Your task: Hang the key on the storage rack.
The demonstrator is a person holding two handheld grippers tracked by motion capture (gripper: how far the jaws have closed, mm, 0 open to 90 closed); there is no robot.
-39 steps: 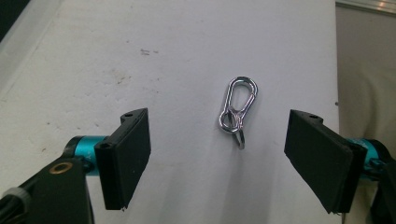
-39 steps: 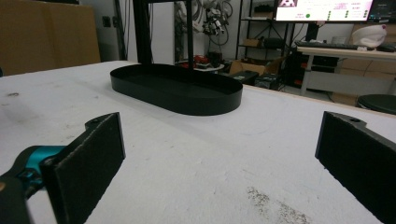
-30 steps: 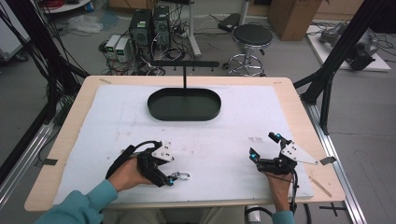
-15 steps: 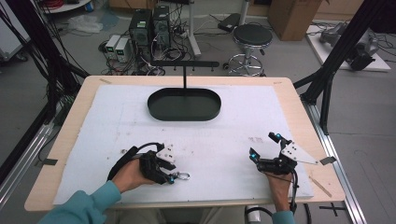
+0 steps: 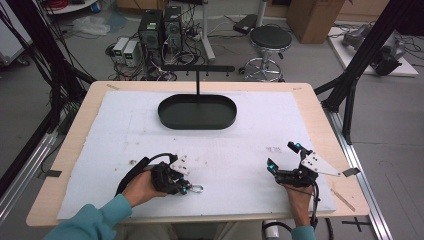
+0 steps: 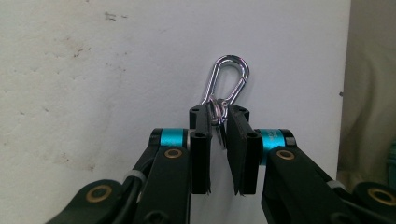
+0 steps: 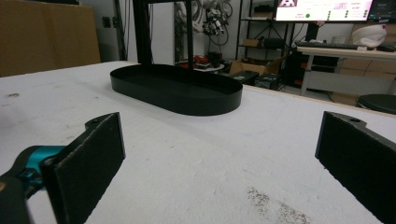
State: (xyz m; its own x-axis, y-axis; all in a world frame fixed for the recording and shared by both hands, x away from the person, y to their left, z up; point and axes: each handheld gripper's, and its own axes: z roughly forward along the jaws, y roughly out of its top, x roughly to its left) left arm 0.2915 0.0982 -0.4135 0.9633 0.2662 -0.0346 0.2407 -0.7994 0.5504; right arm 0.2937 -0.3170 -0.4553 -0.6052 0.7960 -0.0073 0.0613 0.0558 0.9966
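Observation:
A silver carabiner (image 6: pixel 227 79) with a small ring at its base lies on the white mat near the front left. My left gripper (image 6: pixel 218 112) is shut on that ring, with the hook pointing away from the jaws. In the high view the left gripper (image 5: pixel 184 189) sits low on the mat and the carabiner (image 5: pixel 196 188) sticks out to its right. My right gripper (image 5: pixel 281 155) rests near the front right, open and holding nothing. In the right gripper view its jaws (image 7: pixel 224 135) stand wide apart, facing a black oval tray (image 7: pixel 187 100).
The black oval tray (image 5: pixel 165 114) sits at the back centre of the mat, with a black T-shaped stand (image 5: pixel 198 70) rising behind it. The white mat (image 5: pixel 240 150) covers most of the wooden table (image 5: pixel 320 115). Cables, computers and a stool stand on the floor beyond.
The left hand has rolled its gripper slightly while staying over the carabiner. The right gripper has not moved.

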